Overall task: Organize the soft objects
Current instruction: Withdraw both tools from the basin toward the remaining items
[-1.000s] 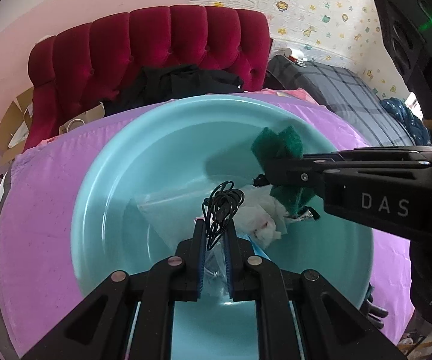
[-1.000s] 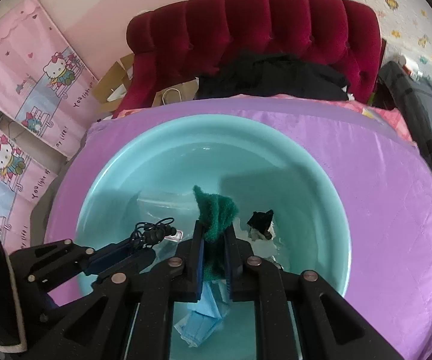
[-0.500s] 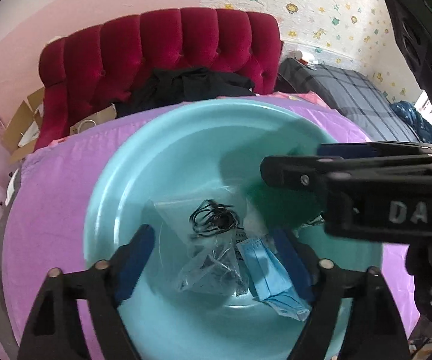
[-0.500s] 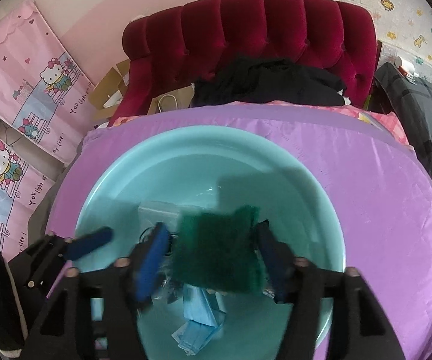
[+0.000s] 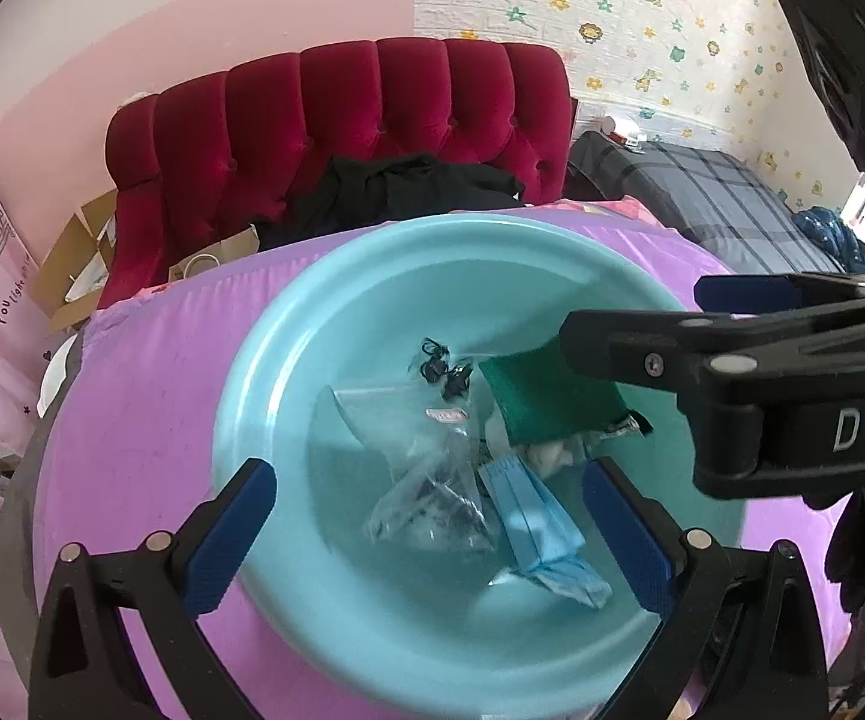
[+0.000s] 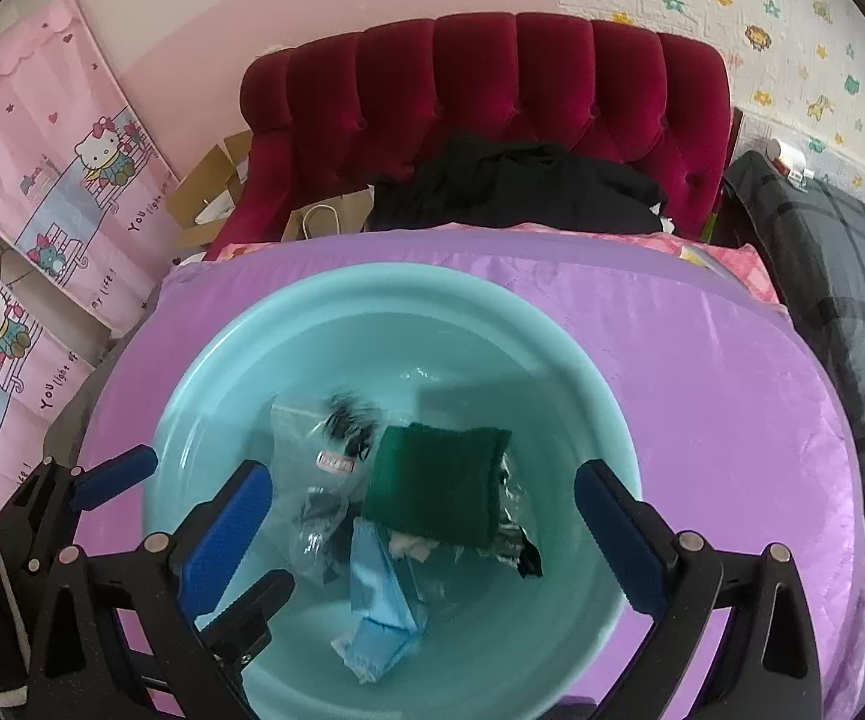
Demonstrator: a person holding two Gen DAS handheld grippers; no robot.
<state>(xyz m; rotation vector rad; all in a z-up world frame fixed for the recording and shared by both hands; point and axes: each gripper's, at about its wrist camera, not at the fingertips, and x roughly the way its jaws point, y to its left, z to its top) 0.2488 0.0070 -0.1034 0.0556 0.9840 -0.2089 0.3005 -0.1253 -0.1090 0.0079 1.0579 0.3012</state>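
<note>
Left gripper (image 5: pixel 429 531) and right gripper (image 6: pixel 423 534) fingers just spread wide, empty, above turquoise basin (image 6: pixel 552 360), green scouring pad (image 6: pixel 438 492), blue face masks (image 6: pixel 381 606) lay inside, rim clear all round on purple-covered surface (image 6: pixel 702 396).

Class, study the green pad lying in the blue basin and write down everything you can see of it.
The dark green rectangular scouring pad looks like coarse, fibrous, soft material. It lies roughly flat inside the light blue round plastic basin, on top of the pile: over crumpled white and dark wrappers, its near edge above the light blue face mask, beside a clear plastic bag. Neither gripper's fingers touch it.
</note>
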